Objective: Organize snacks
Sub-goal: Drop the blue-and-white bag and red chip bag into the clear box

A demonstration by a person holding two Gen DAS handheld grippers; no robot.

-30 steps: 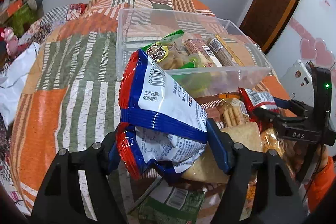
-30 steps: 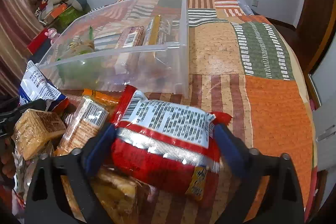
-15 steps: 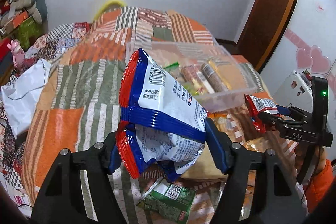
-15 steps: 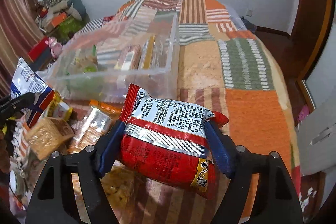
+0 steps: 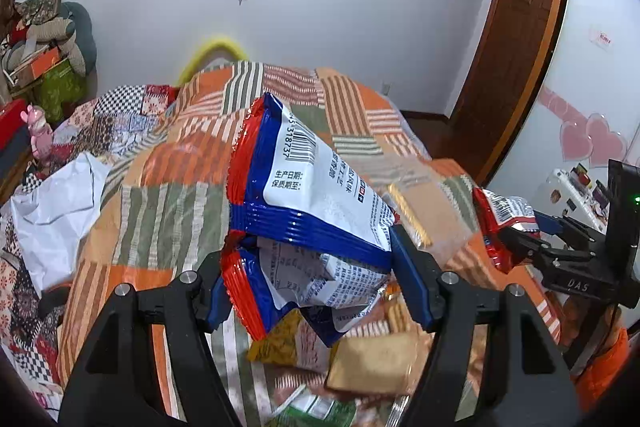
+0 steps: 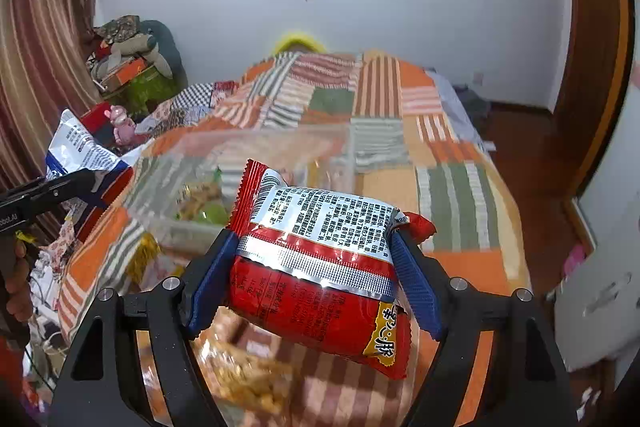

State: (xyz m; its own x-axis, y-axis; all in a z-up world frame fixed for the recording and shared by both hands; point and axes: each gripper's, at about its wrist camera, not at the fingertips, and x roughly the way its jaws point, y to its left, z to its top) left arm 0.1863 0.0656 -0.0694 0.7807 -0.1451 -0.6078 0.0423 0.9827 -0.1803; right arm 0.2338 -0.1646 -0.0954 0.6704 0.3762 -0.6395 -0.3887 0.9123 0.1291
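Already a few packets lie inside the clear bin (image 6: 248,163) on the quilted bed (image 6: 452,187); the left gripper (image 5: 308,267) clamps a blue-and-white packet (image 5: 316,187) and the right gripper (image 6: 312,267) clamps a red packet (image 6: 320,279), both held above the loose pile (image 5: 372,359); much of that pile looks unsorted; bare quilt spreads beyond the bin, whose near wall the packets must probably clear.
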